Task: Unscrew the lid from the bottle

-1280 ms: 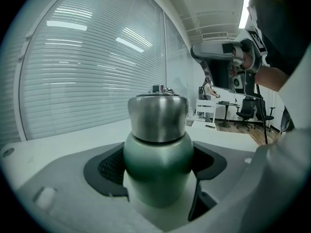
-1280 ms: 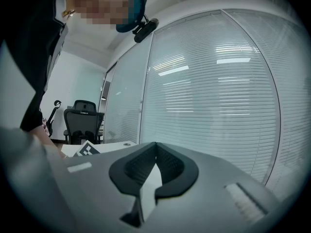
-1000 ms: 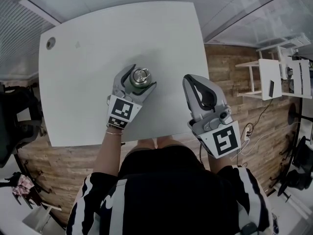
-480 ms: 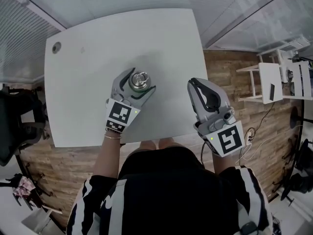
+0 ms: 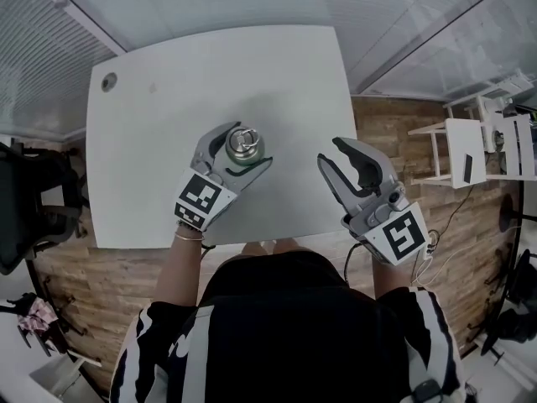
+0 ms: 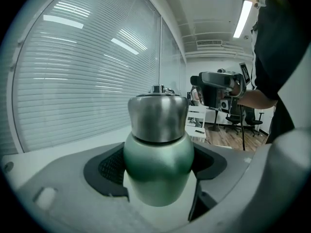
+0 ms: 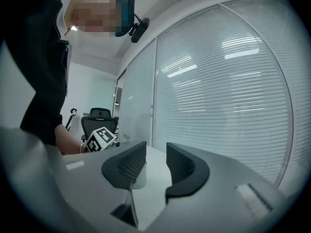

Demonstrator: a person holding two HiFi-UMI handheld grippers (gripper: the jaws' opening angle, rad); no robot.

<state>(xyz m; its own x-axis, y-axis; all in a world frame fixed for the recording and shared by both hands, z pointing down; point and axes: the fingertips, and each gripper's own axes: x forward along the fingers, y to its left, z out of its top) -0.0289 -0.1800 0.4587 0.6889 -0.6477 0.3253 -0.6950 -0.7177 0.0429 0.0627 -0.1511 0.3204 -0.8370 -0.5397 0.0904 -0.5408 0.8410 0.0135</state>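
Right gripper (image 7: 155, 150) jaws just been opening, gap between them empty. Marker cube (image 7: 101, 139) at left, blinds (image 7: 223, 91) behind.

Grey left tool (image 5: 252, 143), right tool (image 5: 330, 150); striped sleeves (image 5: 151, 351).

The bottle (image 6: 158, 161) is upright between the jaws of the left gripper (image 5: 249, 143), over the near middle of the counter (image 5: 210, 65). The lid (image 6: 158, 115) sits on top of the bottle. The right gripper (image 5: 329, 149) is to the right of the bottle, well apart from it, over the counter's right edge. Its jaws have just been opening, with nothing between them. A hole (image 5: 109, 81) lies in the counter's far left corner. A chair (image 5: 33, 217) stands on the floor to the left of the counter.
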